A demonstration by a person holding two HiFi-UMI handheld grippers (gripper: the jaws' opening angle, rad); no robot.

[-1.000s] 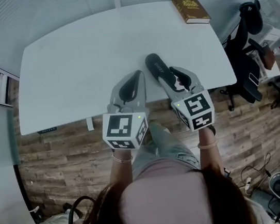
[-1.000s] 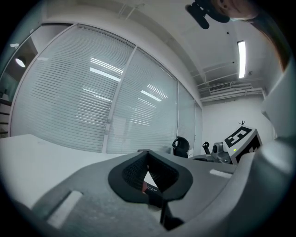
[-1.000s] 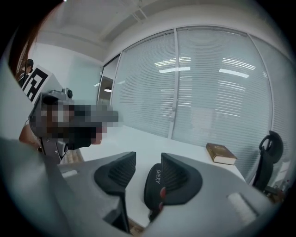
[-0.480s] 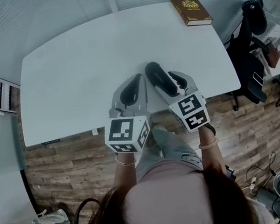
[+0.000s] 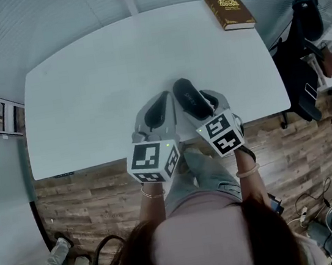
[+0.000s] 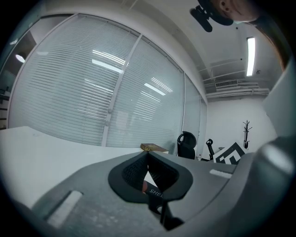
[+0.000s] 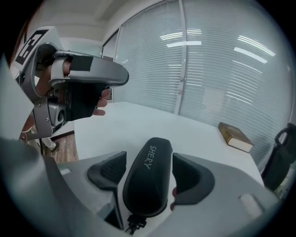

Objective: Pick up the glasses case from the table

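Straddling the black oval hard-shell glasses case point(image 7: 147, 185), my right gripper point(image 7: 149, 159) stands released. Its jaws have just been opening, and the case lies between them with a clear gap at the left pad point(image 7: 108, 169). The right pad sits just beside the case, and whether it touches I cannot quite tell. The case lies on the white rounded table point(image 5: 96, 77) near its front edge, in the lower middle of the head view, its long axis running toward the top of the frame. My left gripper point(image 6: 147, 155) hovers just to the left of it, jaws clenched tip to tip on nothing. A brown hardback book with gold ornament point(image 5: 229, 9) lies at the table's upper right corner, well apart.
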